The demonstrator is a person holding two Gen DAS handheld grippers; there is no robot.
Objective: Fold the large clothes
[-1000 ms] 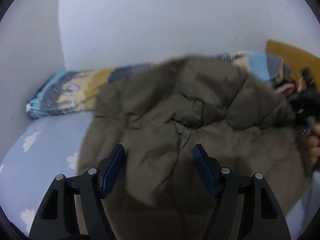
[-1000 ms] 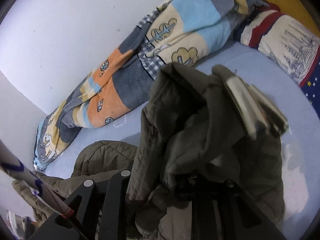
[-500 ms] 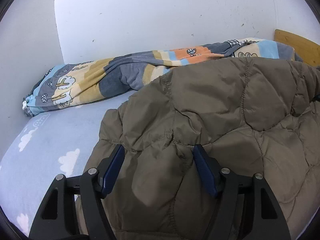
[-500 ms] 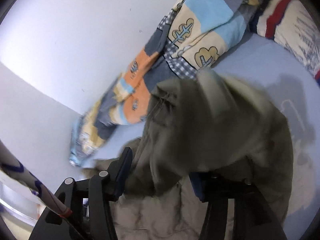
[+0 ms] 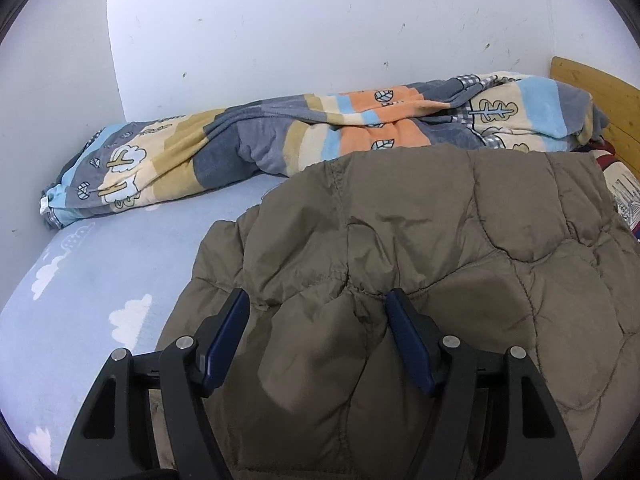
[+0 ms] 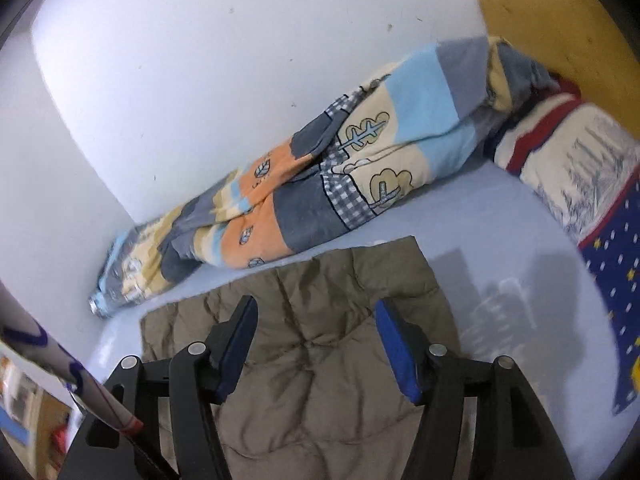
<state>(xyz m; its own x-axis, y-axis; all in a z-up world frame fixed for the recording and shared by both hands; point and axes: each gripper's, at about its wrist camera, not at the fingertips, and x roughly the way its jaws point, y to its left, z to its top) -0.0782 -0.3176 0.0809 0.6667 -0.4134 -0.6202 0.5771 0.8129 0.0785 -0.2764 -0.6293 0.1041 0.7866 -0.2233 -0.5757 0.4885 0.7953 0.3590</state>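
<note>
One olive-brown quilted padded jacket (image 5: 460, 264) lies spread on the pale blue bed sheet with white cloud print (image 5: 100, 280), its stitched panels rumpled and a puffed fold rising at the near edge; in the right wrist view the same jacket (image 6: 320, 344) lies flat with a straight far hem and a square corner toward the pillow side. Count: one jacket; one rolled patchwork blanket in orange, blue, grey and cream with tree and leaf motifs (image 5: 320, 136), lying along the white wall (image 5: 320, 20) behind the jacket; one pillow with red, white and navy print (image 6: 580, 168) at the head end; one wooden headboard (image 5: 600, 92); two grippers. The left gripper (image 5: 316, 316) has its jaws set well apart, with a raised fold of the jacket between the blue pads (image 5: 224, 340); fabric lies against the inner faces, but whether the pads press on it cannot be told. The right gripper (image 6: 316, 320) hangs above the jacket with its jaws apart, having just been opening; nothing is held between them, and the jacket shows below through the gap. A white pole with blue and red markings (image 6: 60, 368) crosses the lower left of the right wrist view.
</note>
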